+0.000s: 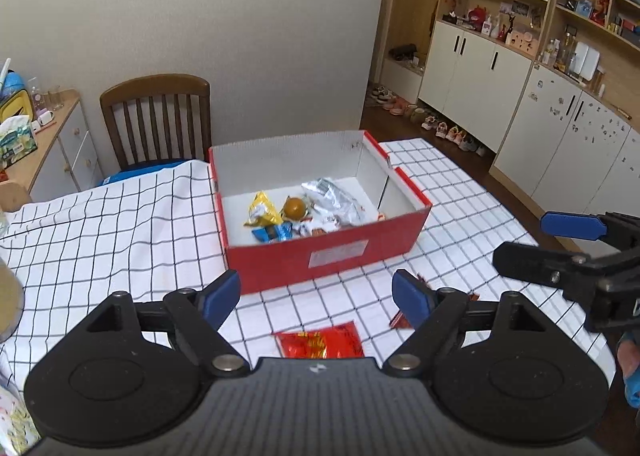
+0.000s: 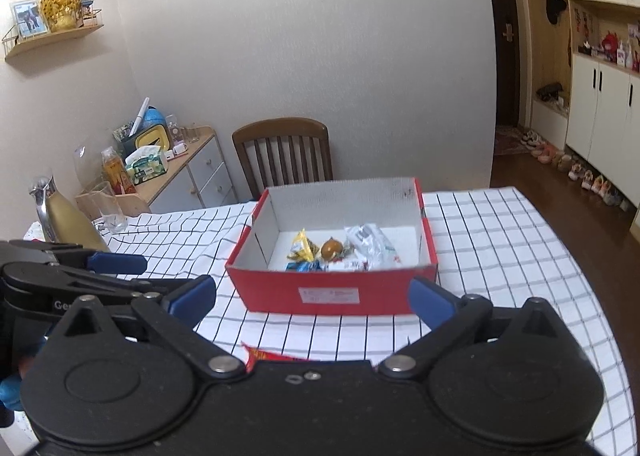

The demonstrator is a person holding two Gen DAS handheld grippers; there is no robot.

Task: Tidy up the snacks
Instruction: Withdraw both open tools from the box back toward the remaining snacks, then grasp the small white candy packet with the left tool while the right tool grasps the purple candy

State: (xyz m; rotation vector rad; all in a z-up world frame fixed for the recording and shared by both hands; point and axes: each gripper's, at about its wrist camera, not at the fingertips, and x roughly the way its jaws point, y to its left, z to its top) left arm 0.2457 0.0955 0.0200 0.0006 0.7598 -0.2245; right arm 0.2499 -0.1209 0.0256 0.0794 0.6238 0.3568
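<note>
A red cardboard box (image 1: 320,256) with a white inside stands on the checked tablecloth; it also shows in the right wrist view (image 2: 280,292). Inside lie a yellow packet (image 1: 262,210), a round brown snack (image 1: 295,207), a silver bag (image 1: 336,198) and a blue packet (image 1: 274,233). A red snack packet (image 1: 322,344) lies on the cloth in front of the box, just below my open, empty left gripper (image 1: 316,290). Another red packet (image 1: 402,320) lies beside its right finger. My right gripper (image 2: 312,296) is open and empty, above a red packet's edge (image 2: 272,355).
A wooden chair (image 1: 158,118) stands behind the table. A side cabinet (image 2: 180,172) with bottles, glasses and tissues is at the left. A gold jug (image 2: 68,216) and a glass (image 2: 110,206) stand on the table's left. Cupboards and shoes (image 1: 440,124) line the right wall.
</note>
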